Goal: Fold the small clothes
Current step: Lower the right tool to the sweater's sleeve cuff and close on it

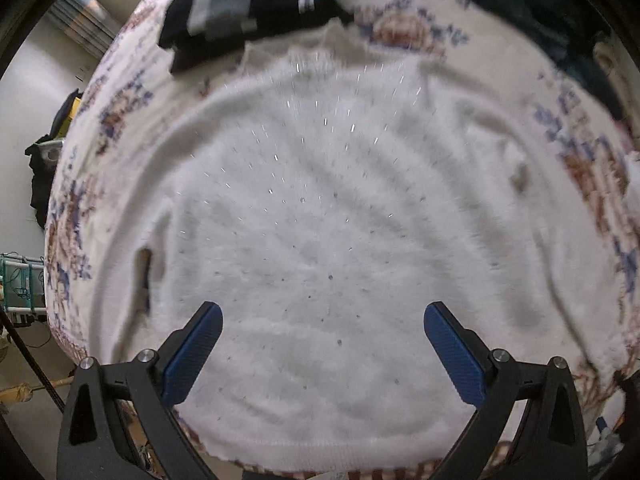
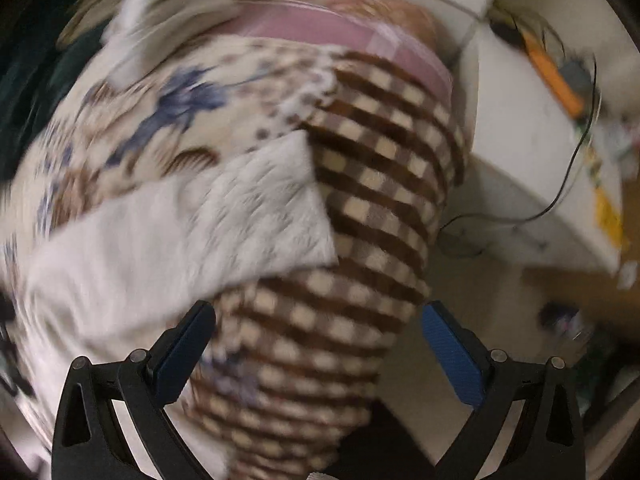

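A: Where was the white sweater (image 1: 320,240)?

B: Flat on the flowery blanket (image 1: 120,96), neck far away, hem close. It ran long from near to far.

A: And the grabbers?

B: The left gripper (image 1: 323,350) and right gripper (image 2: 319,352) were both wide apart, holding nothing. I'd pinch a sleeve (image 2: 192,224) end first.

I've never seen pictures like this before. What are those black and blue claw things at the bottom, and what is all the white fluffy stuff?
Those claws are grippers, pinching tools that a person holds, one in each hand. A small camera on each looks out between its two fingers. One picture comes from the left gripper, the other from the right gripper. Both are open and hold nothing. The fluffy stuff is a white sweater spread flat on a flowered blanket, waiting to be folded. Some dark striped clothes lie farther back. The right view shows a sleeve and a brown checked blanket.
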Motion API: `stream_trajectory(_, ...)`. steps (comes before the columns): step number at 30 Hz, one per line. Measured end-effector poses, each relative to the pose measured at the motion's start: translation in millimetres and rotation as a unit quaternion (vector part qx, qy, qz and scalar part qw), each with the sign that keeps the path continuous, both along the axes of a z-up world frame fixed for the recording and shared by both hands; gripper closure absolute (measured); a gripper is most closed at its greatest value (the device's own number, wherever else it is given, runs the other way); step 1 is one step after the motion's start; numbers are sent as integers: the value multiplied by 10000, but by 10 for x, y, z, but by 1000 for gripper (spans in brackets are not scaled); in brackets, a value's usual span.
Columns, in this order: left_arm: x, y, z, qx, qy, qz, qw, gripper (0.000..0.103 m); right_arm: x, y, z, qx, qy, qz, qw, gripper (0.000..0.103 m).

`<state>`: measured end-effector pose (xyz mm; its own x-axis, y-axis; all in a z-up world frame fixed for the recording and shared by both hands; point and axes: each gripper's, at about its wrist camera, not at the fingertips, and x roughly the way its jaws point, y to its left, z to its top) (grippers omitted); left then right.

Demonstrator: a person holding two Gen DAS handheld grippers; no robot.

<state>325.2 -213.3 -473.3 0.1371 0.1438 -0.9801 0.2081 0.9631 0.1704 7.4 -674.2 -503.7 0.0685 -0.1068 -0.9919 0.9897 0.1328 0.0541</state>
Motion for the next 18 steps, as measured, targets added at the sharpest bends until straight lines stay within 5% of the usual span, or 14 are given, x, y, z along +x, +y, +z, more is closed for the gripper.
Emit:
stream_trajectory(3,123,40,-230,69,111,52,9999,0,-58,-78,-236,-49,-362,-630,9973,8)
stream_trajectory(6,252,117,-302,65,149,147,9998,0,-37,-85,-412,-81,-455,-1090,9930,46)
stream_trajectory(10,416,283,-230,11,-16,286,9996,0,163,96,-282,-628,-187,-1150,9912,90)
stream_trajectory(13,539,516,-138,-31,-139,476,9988,0,443,313,-28,-980,-152,-767,9921,92)
stream_trajectory(18,647,1065,30,-33,-424,926,9948,0,1310,987,741,-1617,-410,635,9839,93)
